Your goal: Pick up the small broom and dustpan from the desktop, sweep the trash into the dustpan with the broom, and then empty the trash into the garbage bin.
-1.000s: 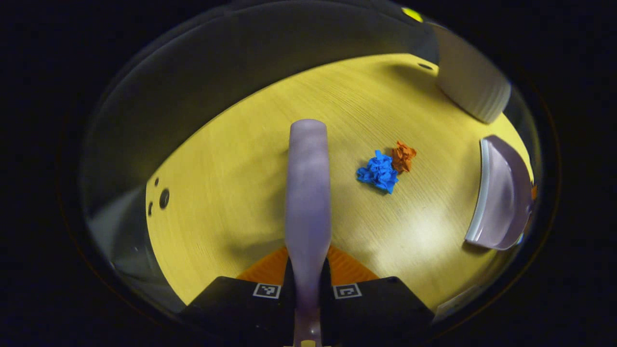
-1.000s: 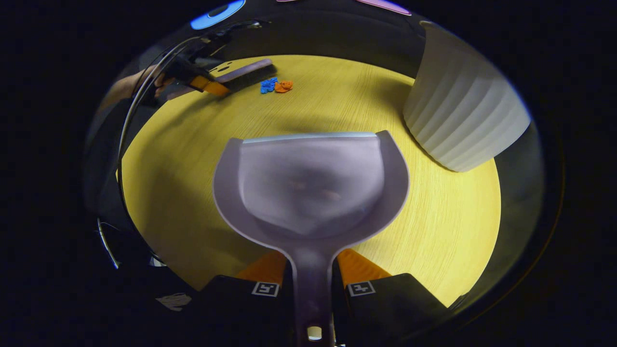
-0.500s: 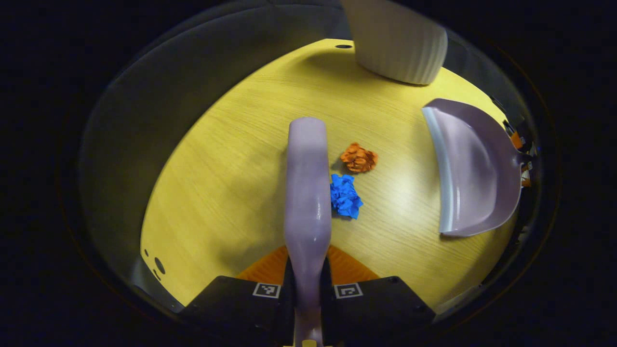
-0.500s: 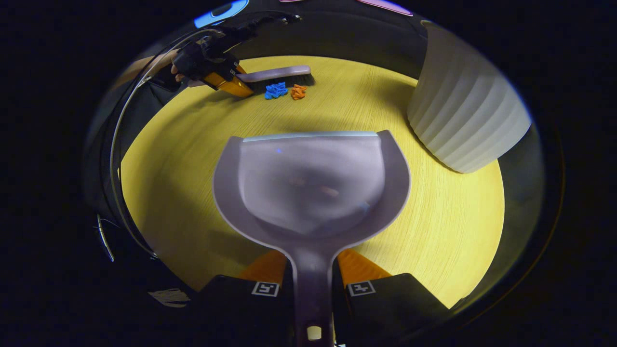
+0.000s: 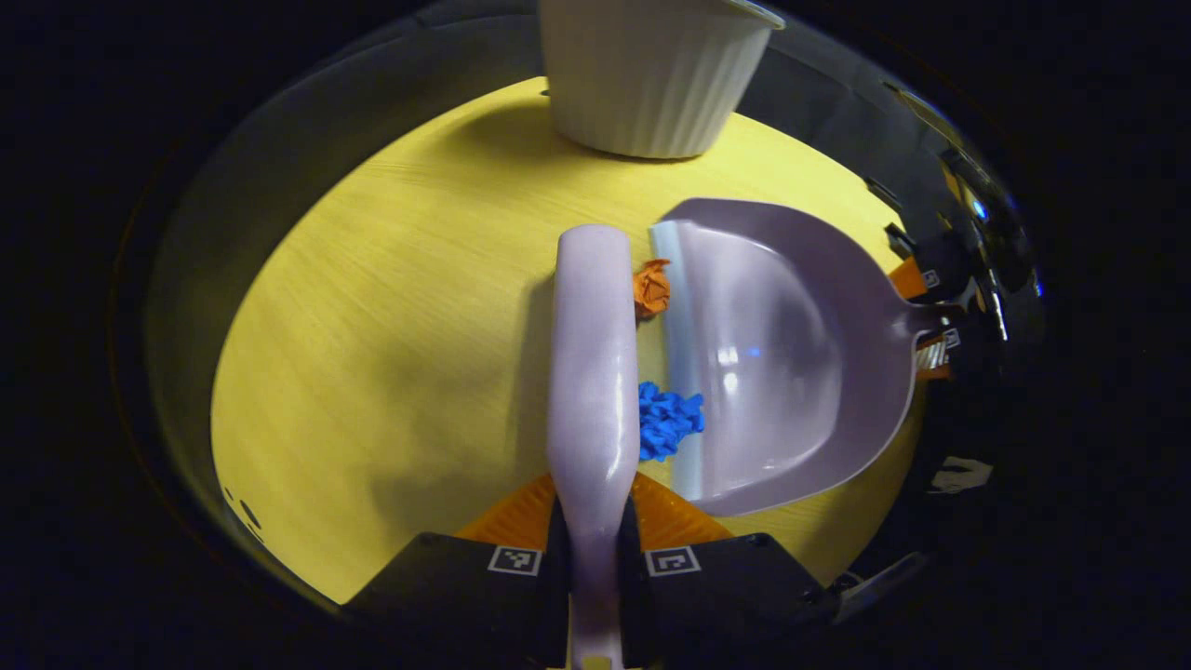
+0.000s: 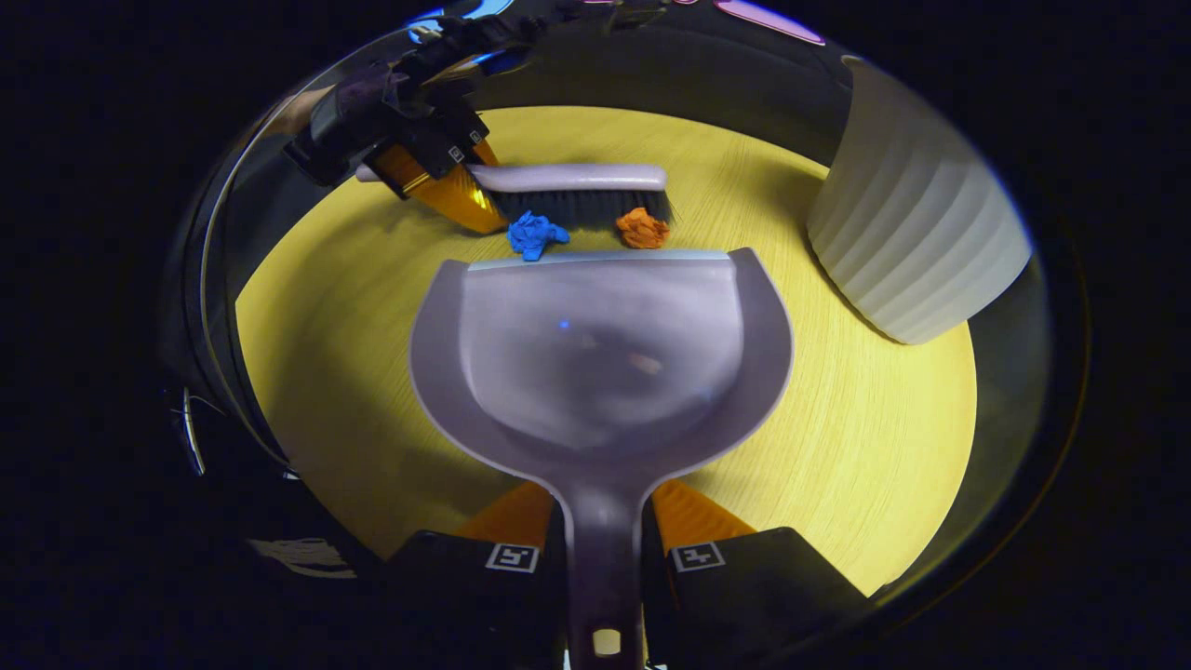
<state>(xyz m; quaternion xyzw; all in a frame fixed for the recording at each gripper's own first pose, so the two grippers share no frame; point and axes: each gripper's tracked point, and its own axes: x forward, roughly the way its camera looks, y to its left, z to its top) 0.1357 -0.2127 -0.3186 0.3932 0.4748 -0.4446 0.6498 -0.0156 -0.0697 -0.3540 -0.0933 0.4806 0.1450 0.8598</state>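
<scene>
Right gripper view: right gripper (image 6: 603, 549) clamps dustpan (image 6: 600, 349) handle; left gripper (image 5: 594, 558) grips broom (image 5: 594, 363), blue scrap (image 6: 533, 233) & orange scrap (image 6: 640, 228) at lip on tabletop (image 6: 837, 447).

We note the lilac plastic broom (image 6: 577, 179) has pushed the blue paper wad (image 6: 534, 233) and orange paper wad (image 6: 641, 228) across to the lilac plastic dustpan (image 6: 600, 354), now at its lip.
</scene>
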